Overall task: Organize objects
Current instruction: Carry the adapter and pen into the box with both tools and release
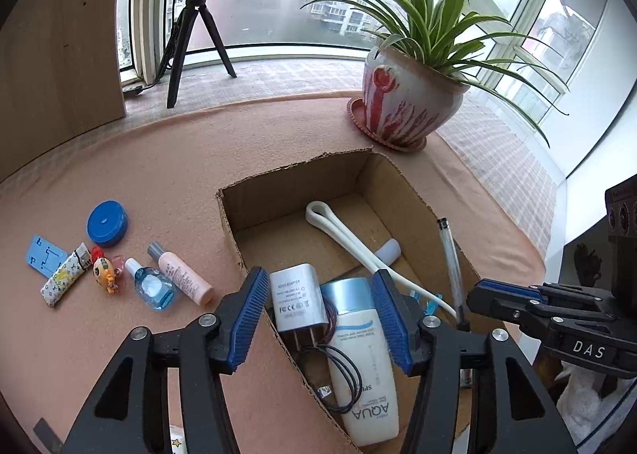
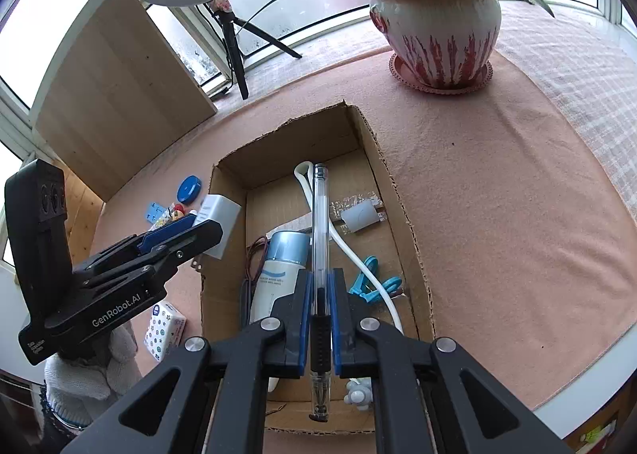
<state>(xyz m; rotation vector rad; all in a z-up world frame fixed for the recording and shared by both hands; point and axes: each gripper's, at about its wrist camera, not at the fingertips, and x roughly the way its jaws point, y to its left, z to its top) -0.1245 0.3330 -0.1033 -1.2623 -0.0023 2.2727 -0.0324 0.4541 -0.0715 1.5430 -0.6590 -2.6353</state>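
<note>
Ribbed blue pads frame my view: my left gripper (image 1: 318, 314) is spread wide, its jaws either side of a boxy white charger (image 1: 296, 300) whose far pad I cannot see touching. Left of it, small toiletries lie on the pink felt-like cloth (image 1: 159, 175): a round blue lid (image 1: 107, 223), a glassy blue bottle (image 1: 153, 286), a pink tube (image 1: 185, 278). Ahead sits the rough-edged cardboard box (image 1: 235, 251), holding a smooth white lotion bottle (image 1: 364, 366). My right gripper (image 2: 320, 322) pinches a clear plastic pen (image 2: 319, 223) lengthwise above that box.
</note>
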